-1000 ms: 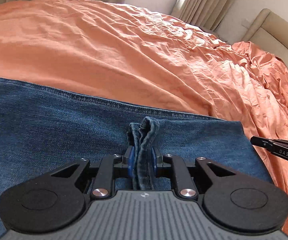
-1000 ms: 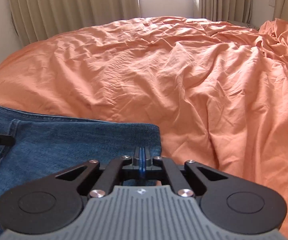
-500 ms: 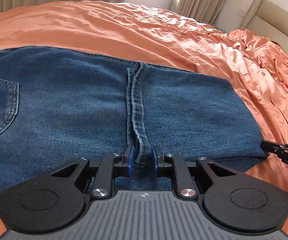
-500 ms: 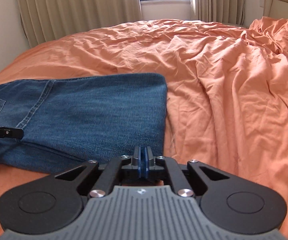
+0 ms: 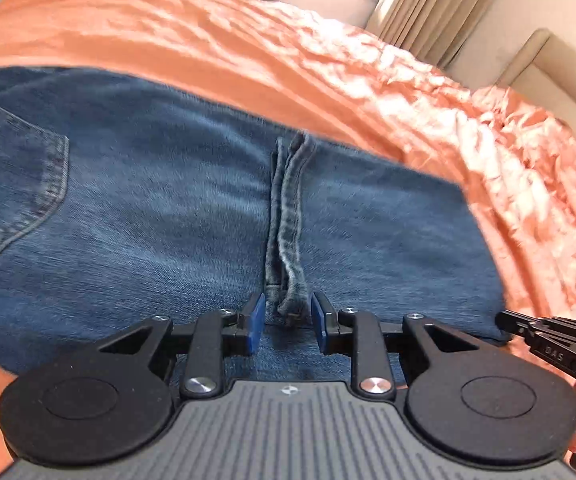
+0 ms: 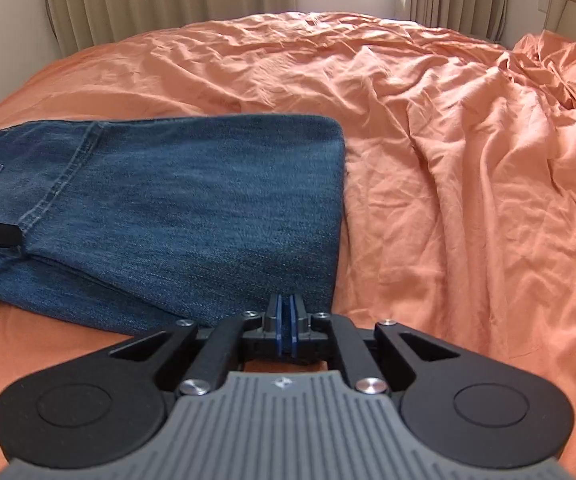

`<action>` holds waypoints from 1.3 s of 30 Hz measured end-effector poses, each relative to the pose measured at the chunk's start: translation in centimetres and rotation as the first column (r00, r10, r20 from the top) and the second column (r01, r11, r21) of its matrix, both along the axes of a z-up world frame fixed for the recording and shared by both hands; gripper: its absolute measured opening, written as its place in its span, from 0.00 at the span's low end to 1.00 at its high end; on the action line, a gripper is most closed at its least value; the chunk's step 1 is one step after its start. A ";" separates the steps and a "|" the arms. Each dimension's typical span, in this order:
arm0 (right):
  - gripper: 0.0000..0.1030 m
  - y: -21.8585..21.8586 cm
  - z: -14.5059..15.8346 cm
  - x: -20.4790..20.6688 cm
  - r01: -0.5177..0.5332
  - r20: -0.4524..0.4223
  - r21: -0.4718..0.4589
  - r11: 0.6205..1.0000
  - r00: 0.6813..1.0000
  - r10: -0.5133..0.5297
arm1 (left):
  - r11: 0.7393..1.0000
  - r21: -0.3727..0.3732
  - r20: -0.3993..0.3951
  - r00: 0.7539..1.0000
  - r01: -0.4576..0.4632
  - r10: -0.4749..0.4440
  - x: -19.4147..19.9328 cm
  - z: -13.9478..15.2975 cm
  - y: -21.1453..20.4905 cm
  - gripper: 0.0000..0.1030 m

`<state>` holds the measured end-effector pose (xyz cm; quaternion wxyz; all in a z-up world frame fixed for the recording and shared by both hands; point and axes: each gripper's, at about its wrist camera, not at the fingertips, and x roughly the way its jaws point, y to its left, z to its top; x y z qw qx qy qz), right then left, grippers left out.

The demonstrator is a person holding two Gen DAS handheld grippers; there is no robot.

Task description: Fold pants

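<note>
Blue denim pants lie folded flat on the orange bed; they also show in the right wrist view. A bunched hem runs down the middle of the top layer toward me. My left gripper is open, its blue pads on either side of the hem's near end, not pinching it. My right gripper is shut and empty, just off the pants' near right corner. It also shows in the left wrist view at the fold's right end.
The orange bedsheet is rumpled, with a bunched heap at the far right. Beige curtains and a window stand behind the bed. A padded headboard is at the right.
My left gripper laid the hem down on the pants and opened, letting go of it. My right gripper drew back from the pants' corner, staying shut.
</note>
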<state>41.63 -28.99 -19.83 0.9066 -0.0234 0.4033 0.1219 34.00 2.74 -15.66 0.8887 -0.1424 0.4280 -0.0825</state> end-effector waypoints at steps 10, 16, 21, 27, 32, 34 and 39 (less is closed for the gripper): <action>0.34 5.8 4.9 -2.3 -0.180 0.064 -0.053 0.982 0.981 0.183 | 0.941 -0.197 0.073 0.953 -0.275 0.294 -5.3 4.2 13.3 0.45; 0.35 11.3 5.1 -1.3 -0.245 0.036 -0.047 0.968 0.968 0.247 | 0.770 -0.384 0.027 0.828 -0.509 0.560 -8.1 2.3 24.5 0.46; 0.35 15.3 4.4 1.0 -0.270 0.000 -0.017 0.963 0.963 0.270 | 0.618 -0.517 -0.038 0.738 -0.592 0.674 -8.5 -0.9 30.5 0.50; 0.35 19.7 3.2 4.3 -0.286 -0.032 -0.020 0.958 0.958 0.285 | 0.490 -0.624 -0.097 0.683 -0.608 0.724 -6.4 -5.0 34.2 0.54; 0.34 22.2 1.6 7.1 -0.292 -0.070 -0.010 0.956 0.954 0.290 | 0.449 -0.631 -0.136 0.660 -0.632 0.739 -3.5 -7.7 35.3 0.54; 0.33 22.9 0.6 8.0 -0.293 -0.096 -0.012 0.956 0.952 0.291 | 0.454 -0.624 -0.122 0.653 -0.636 0.748 -2.8 -8.4 35.4 0.54; 0.32 23.5 -1.4 9.2 -0.283 -0.150 -0.006 0.959 0.949 0.279 | 0.503 -0.582 -0.066 0.654 -0.639 0.754 -1.3 -9.0 35.2 0.53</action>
